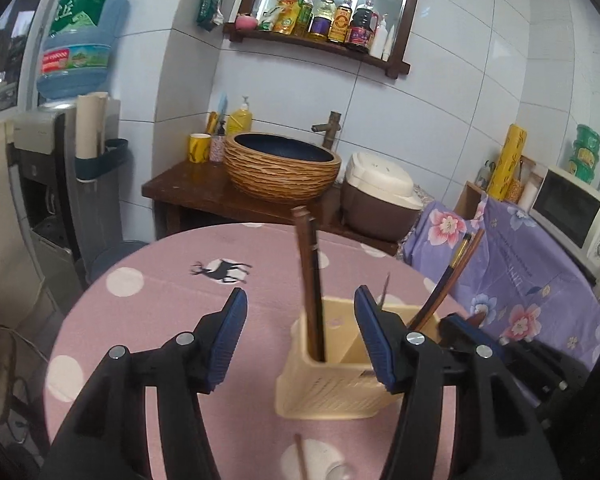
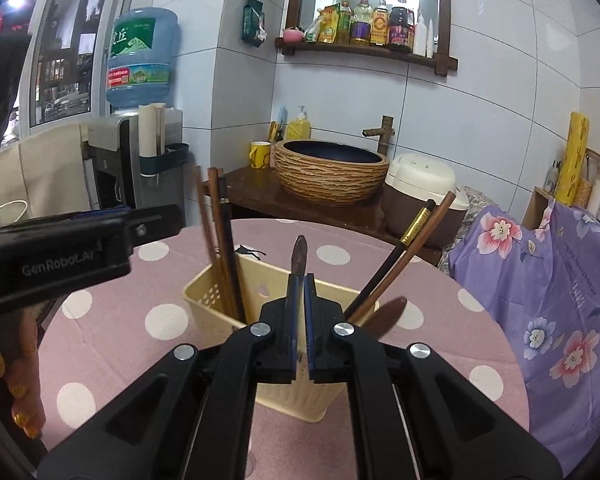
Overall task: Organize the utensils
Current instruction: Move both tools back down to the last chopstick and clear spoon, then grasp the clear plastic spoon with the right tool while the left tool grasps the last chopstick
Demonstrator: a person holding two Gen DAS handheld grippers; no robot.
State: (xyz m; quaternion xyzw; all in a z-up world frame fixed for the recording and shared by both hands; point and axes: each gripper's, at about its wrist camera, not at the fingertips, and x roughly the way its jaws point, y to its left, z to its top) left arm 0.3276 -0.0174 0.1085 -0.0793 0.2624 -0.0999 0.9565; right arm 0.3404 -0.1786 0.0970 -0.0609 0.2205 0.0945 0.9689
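A cream slotted utensil basket (image 1: 324,392) (image 2: 204,296) stands on the pink dotted round table (image 1: 160,312). A brown chopstick pair (image 1: 310,280) (image 2: 220,240) stands blurred in its left compartment. My left gripper (image 1: 300,338) is open just above the basket, its blue pads clear of those chopsticks. Black and brown chopsticks (image 2: 396,272) and a wooden spoon (image 2: 390,312) lean in the right compartment. My right gripper (image 2: 301,292) hangs over the basket's middle, its pads shut on a slim brown wooden utensil (image 2: 300,252) that points up, with only a thin slit between them.
A loose chopstick (image 1: 300,456) lies on the table near me. Behind the table stand a woven basin (image 1: 282,168) on a dark counter and a rice cooker (image 1: 380,196). A purple floral cloth (image 1: 520,272) and a microwave (image 1: 576,212) are at the right, a water dispenser (image 1: 44,168) at the left.
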